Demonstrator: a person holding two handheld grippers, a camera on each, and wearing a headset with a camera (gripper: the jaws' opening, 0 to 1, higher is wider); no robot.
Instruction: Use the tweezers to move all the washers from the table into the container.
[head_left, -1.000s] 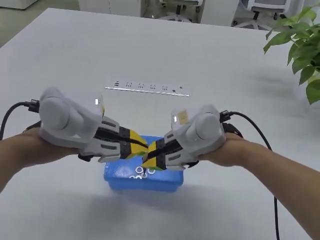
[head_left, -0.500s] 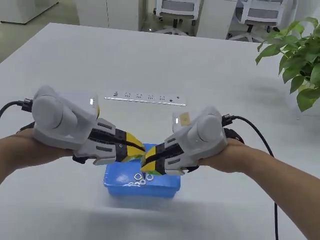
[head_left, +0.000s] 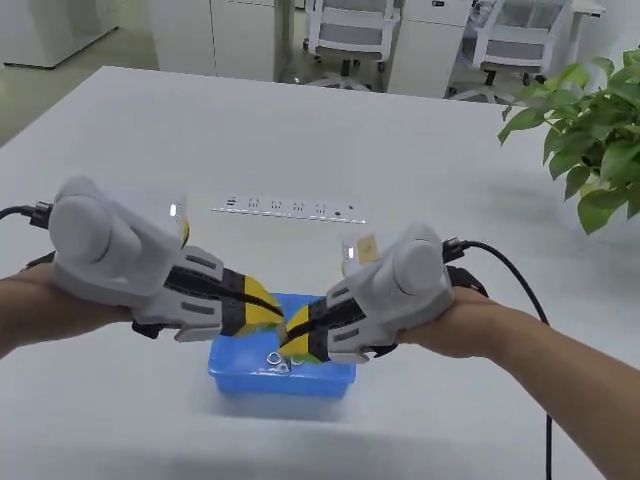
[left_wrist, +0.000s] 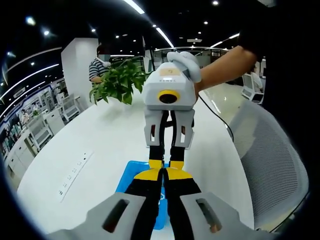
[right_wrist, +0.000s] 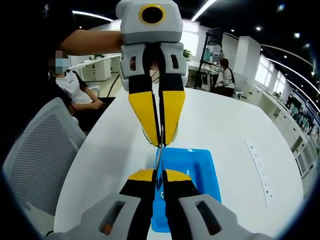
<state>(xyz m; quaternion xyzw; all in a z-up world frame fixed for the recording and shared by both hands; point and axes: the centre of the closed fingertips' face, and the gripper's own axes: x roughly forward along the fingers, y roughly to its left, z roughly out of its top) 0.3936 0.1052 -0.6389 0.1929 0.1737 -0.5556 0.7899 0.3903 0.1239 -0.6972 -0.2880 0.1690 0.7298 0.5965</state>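
A blue container (head_left: 334, 376) sits on the white table (head_left: 300, 130) in front of me, with several metal washers (head_left: 276, 361) lying in it. My left gripper (head_left: 272, 311) and right gripper (head_left: 291, 336) meet tip to tip just above it, both with jaws shut. In the right gripper view a thin metal strip, the tweezers (right_wrist: 159, 156), runs from my right gripper (right_wrist: 159, 173) up to the left gripper (right_wrist: 161, 140); the container (right_wrist: 200, 170) lies below. The left gripper view shows my left gripper (left_wrist: 163, 173) against the right gripper (left_wrist: 168, 162), over the container (left_wrist: 128, 176).
A white power strip (head_left: 290, 209) lies on the table beyond the container. A green plant (head_left: 590, 150) stands at the right edge. Office chairs (head_left: 340, 30) stand past the far edge. A grey mesh chair (right_wrist: 45, 150) and a seated person (right_wrist: 70, 85) are beside the table.
The head camera has tilted up, so more of the room shows. Both grippers stay tip to tip over the container, with no clear move of their own.
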